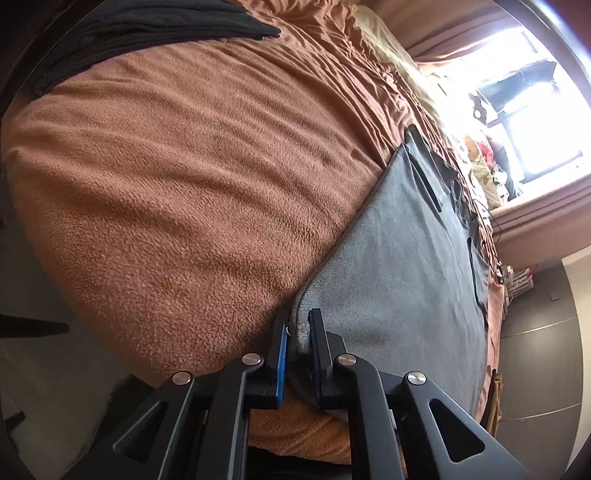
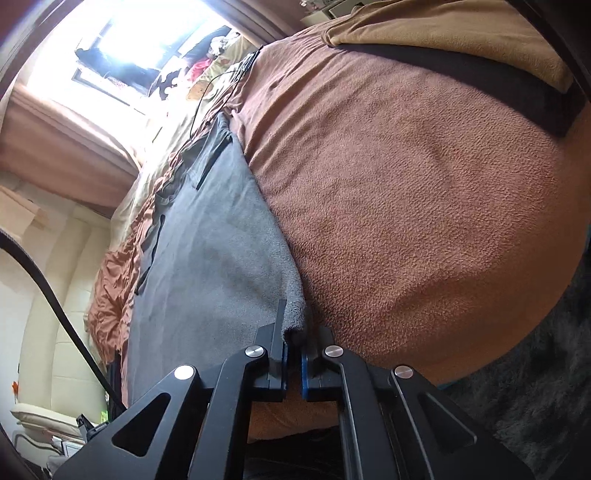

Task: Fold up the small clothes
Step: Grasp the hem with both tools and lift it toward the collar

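Here the grey garment (image 1: 399, 258) lies flat on the brown blanket (image 1: 177, 192), running toward the upper right. The left gripper (image 1: 297, 321) and right gripper (image 2: 293, 325) each pinch a near corner, apparently ready to lift and fold.

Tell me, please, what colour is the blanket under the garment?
Rusty brown blanket, clearest in the right wrist view.

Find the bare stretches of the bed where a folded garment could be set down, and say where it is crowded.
Free: the wide brown fleece blanket between the grey garment and the black clothes at the far edge. Also free: the fleece from the garment's other side to the tan cloth. Crowded: the window end, with crumpled bedding and clutter.
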`<act>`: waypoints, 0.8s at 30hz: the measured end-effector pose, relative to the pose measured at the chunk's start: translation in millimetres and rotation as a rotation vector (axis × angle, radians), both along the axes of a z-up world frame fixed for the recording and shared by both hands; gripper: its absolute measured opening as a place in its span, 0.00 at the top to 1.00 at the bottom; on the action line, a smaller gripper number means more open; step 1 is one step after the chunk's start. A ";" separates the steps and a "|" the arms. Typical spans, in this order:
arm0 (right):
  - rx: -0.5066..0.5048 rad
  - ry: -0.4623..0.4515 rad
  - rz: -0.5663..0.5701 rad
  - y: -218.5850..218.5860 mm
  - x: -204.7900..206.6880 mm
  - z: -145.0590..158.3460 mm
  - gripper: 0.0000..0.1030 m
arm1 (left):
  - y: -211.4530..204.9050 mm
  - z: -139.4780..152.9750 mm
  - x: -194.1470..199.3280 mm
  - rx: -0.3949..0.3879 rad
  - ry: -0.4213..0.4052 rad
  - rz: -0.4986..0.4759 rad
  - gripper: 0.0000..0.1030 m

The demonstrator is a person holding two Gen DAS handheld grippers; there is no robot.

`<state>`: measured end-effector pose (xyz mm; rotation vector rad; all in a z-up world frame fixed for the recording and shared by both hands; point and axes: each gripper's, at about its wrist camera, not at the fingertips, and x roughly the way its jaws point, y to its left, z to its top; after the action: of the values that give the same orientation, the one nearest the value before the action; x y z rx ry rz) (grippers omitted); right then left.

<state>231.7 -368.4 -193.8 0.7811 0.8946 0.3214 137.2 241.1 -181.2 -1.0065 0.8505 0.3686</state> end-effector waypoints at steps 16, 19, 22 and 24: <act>0.111 0.029 0.010 0.2 30.3 -22.9 0.77 | -3.4 -3.4 11.6 -0.038 -0.055 -0.005 0.60; 0.149 0.022 -0.013 -2.0 33.2 -29.4 0.78 | -3.1 -2.7 19.8 -0.008 -0.045 -0.031 0.67; 0.143 0.029 -0.014 -3.9 34.2 -31.2 0.87 | 2.4 -5.0 19.4 -0.013 -0.014 -0.023 0.88; 0.113 0.042 -0.010 -3.7 34.3 -28.7 0.96 | 7.7 -6.9 13.3 -0.054 -0.031 -0.011 0.91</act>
<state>266.0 -372.1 -222.5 0.8993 0.9176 0.3506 150.5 248.8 -188.1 -1.0549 0.8414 0.3219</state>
